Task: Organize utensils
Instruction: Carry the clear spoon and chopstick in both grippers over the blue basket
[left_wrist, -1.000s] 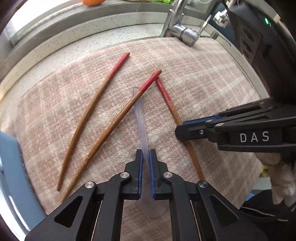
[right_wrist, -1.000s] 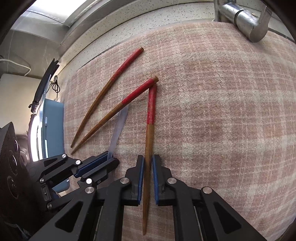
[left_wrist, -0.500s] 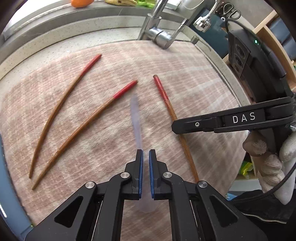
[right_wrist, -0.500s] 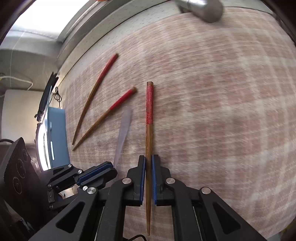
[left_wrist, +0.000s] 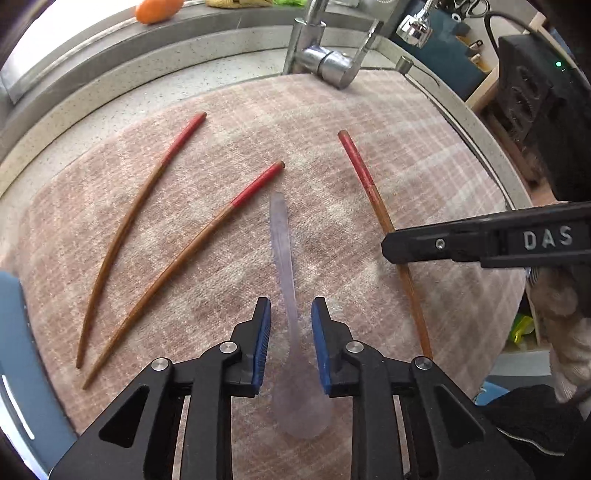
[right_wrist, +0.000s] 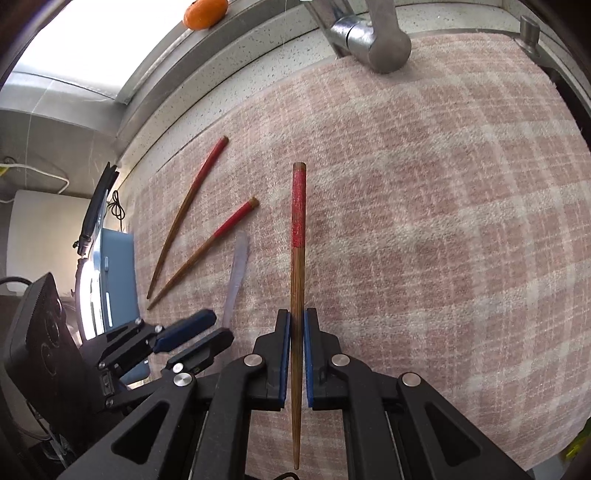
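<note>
Sorting in progress: right gripper (right_wrist: 294, 354) fingers pinching a chopstick (right_wrist: 298, 236) above the towel (right_wrist: 443, 221), left gripper (left_wrist: 290, 343) fingers spread around the clear spoon (left_wrist: 286, 280); next, probably laying it beside the pair (left_wrist: 177, 258).

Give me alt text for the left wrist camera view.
The left gripper is open around a translucent plastic spoon lying on a pink plaid cloth. Two red-tipped chopsticks lie to its left; the right gripper holds a third chopstick.

Bright window daylight — fisheye-warped edges
</note>
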